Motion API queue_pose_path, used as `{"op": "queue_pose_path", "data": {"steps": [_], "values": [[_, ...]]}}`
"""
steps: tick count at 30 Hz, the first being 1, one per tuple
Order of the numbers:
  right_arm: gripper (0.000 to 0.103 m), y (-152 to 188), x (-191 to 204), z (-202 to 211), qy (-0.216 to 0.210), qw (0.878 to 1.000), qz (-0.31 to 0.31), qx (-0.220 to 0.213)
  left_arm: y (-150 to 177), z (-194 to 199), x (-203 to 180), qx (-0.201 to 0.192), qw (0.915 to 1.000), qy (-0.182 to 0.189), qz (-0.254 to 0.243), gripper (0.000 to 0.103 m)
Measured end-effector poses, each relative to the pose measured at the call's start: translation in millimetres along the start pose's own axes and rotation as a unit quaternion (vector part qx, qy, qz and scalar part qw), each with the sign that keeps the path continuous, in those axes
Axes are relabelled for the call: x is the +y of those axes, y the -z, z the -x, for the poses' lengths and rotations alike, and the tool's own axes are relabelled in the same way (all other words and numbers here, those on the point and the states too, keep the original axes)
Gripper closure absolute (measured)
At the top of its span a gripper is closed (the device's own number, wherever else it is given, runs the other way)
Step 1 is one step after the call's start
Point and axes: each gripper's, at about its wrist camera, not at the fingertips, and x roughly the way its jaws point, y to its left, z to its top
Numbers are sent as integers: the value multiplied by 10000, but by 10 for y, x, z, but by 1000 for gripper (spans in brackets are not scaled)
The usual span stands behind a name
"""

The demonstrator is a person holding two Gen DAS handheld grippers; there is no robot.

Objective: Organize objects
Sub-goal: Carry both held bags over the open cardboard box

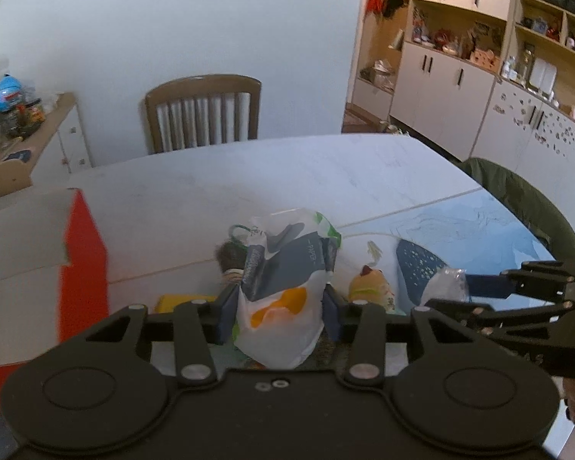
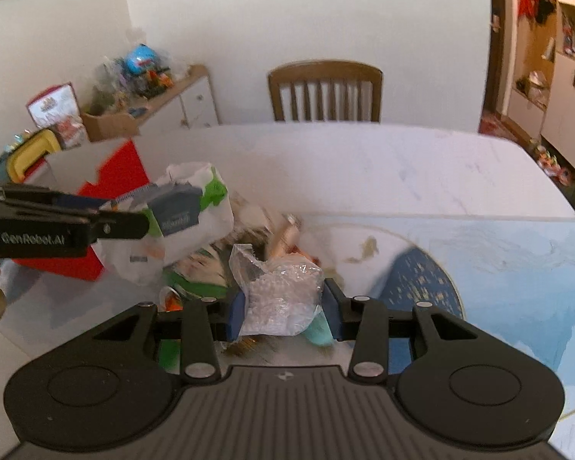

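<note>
Red-and-white box (image 1: pixel 38 268) at left table edge, flap open. Left gripper (image 1: pixel 280 306) clamped on white plastic bag (image 1: pixel 283 287), long axis upright, neck up, body pinched between both pads, held above the clutter pile (image 2: pixel 211 268). Right gripper (image 2: pixel 283 306) clamped on clear crinkled bag (image 2: pixel 280 295), also upright, knot toward top-left. Far half of table (image 1: pixel 287 176) is bare; chair (image 1: pixel 203 111) beyond far edge.
</note>
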Motion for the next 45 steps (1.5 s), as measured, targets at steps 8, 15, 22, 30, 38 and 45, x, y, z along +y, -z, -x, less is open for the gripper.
{"op": "queue_pose_path", "data": {"steps": [8,15,22,30,38,45], "values": [[62,-347,460,129,-469,9979,385,-238,-14,402,392,-186,9986,-319,369,59],[62,-655,1037,45,-805,9913,949,-427,1,667,811,-304,9951,-696,640,59],[62,-866,1616,-175,-1121,9832,1368,-453,52,870,1320,-348,9884,-1090,999,59],[62,-999,2170,-575,-1397,9750,1699,-320,87,867,1806,-249,9813,-1522,1153,59],[62,-1040,2570,-1071,-1554,9710,1814,40,148,701,2304,15,9792,-1609,1240,59],[62,-948,2832,-1516,-1478,9692,1912,483,197,429,2573,417,9786,-1642,1171,59]]}}
